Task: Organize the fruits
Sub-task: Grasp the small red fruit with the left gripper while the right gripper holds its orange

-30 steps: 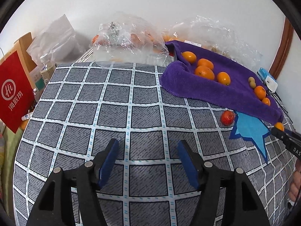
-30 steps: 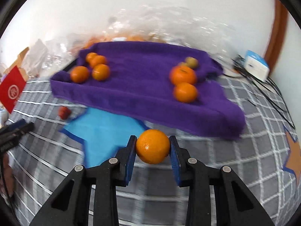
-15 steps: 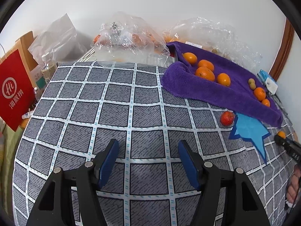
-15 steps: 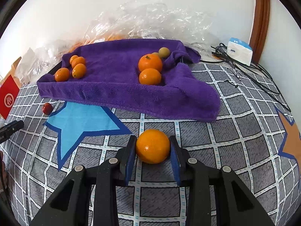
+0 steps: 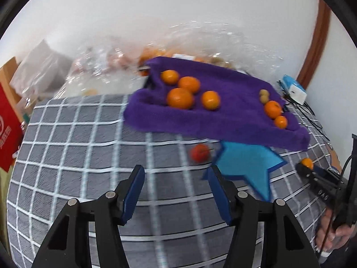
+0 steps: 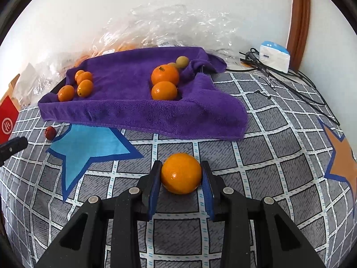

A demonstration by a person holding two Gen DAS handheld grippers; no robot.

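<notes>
My right gripper (image 6: 180,174) is shut on an orange mandarin (image 6: 181,176), low over the grey checked cloth in front of the purple towel (image 6: 125,111). The towel holds several mandarins at its left (image 6: 84,87) and two at its middle (image 6: 164,76) with small green fruits (image 6: 182,62). A small red fruit (image 5: 200,153) lies on the cloth beside the blue star patch (image 5: 245,163). My left gripper (image 5: 176,192) is open and empty, a little short of the red fruit. The right gripper with its mandarin shows at the right of the left wrist view (image 5: 306,164).
Clear plastic bags (image 6: 178,26) with more fruit lie behind the towel against the wall. A white-blue box (image 6: 275,55) and black cables (image 6: 290,82) are at the back right. A red bag (image 5: 6,131) stands at the far left edge.
My left gripper has swung right and forward toward the red fruit and towel; its view is blurred. My right gripper, still holding the mandarin, has drawn back and lowered toward the cloth.
</notes>
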